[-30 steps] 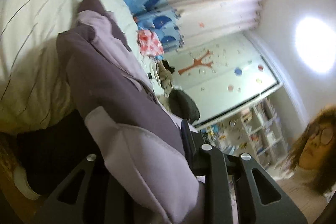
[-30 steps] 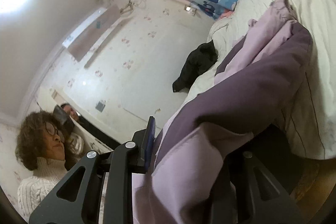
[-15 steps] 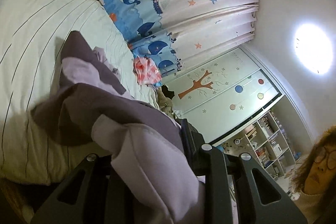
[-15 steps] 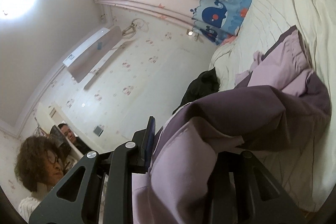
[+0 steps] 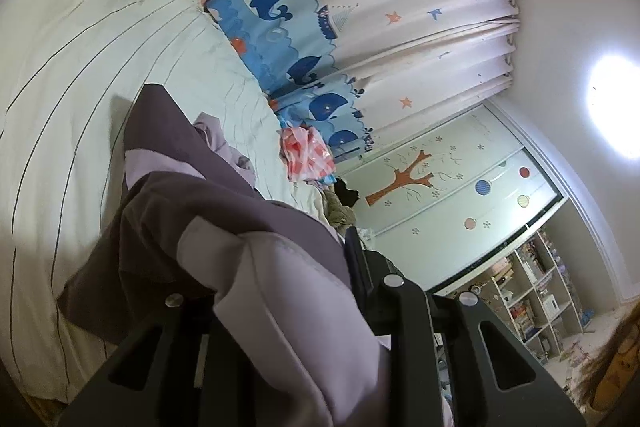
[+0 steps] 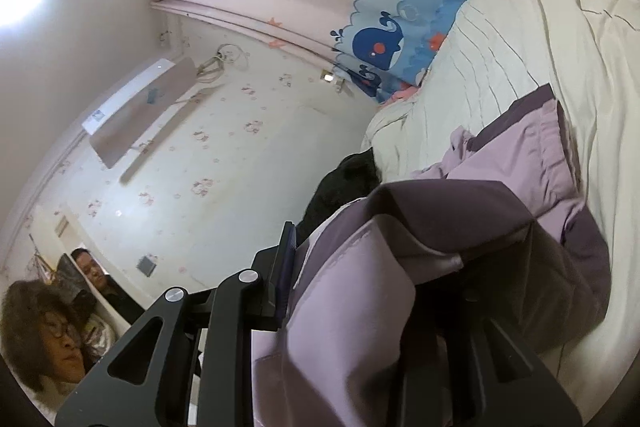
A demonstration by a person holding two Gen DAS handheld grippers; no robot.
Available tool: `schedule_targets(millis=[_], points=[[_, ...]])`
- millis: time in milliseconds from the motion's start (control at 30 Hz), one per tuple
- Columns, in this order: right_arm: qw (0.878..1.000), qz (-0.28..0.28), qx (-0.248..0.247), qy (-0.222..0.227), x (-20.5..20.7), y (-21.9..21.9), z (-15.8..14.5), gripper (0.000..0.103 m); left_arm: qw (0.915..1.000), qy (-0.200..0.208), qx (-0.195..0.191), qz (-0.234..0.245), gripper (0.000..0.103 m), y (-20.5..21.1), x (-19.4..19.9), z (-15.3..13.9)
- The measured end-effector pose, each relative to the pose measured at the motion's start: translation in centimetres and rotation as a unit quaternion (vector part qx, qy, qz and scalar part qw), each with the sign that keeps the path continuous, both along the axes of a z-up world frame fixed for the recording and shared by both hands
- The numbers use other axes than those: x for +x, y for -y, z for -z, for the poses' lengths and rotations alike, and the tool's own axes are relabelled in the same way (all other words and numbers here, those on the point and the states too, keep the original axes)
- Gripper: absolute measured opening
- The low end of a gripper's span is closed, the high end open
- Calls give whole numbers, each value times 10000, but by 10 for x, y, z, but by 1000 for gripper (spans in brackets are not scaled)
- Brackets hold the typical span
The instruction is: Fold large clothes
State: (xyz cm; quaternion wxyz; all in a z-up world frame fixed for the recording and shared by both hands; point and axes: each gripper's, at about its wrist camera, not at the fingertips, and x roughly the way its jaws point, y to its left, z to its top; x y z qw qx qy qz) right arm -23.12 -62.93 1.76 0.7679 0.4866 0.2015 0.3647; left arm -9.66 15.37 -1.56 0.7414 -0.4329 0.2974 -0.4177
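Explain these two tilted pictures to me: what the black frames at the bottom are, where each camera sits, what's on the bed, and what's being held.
There is no robot here. A person holds a two-finger gripper in each hand, and a fisheye camera on each one looks forward along its fingers; that is why the room looks bent and tilted. One picture comes from the left gripper, the other from the right gripper. The black frames are the grippers' own fingers. Both are shut on the same purple garment, two-toned, which trails onto the striped white bed. Also on the bed: a pink bag and dark clothing. A whale curtain hangs behind.
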Motion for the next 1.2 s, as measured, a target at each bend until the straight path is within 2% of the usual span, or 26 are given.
schedule_targets(millis=[400,1000,1200], points=[[9985,184,-355,-379,72,-4,10,26,9994,-217,250,-103,25,10,49,4],[9900,446,-925,-968,180,-4,26,26,9972,-407,495,-380,25,30,121,8],[9851,561,-1011,-1271,212,-2,44,26,9934,-398,891,-599,25,43,140,12]])
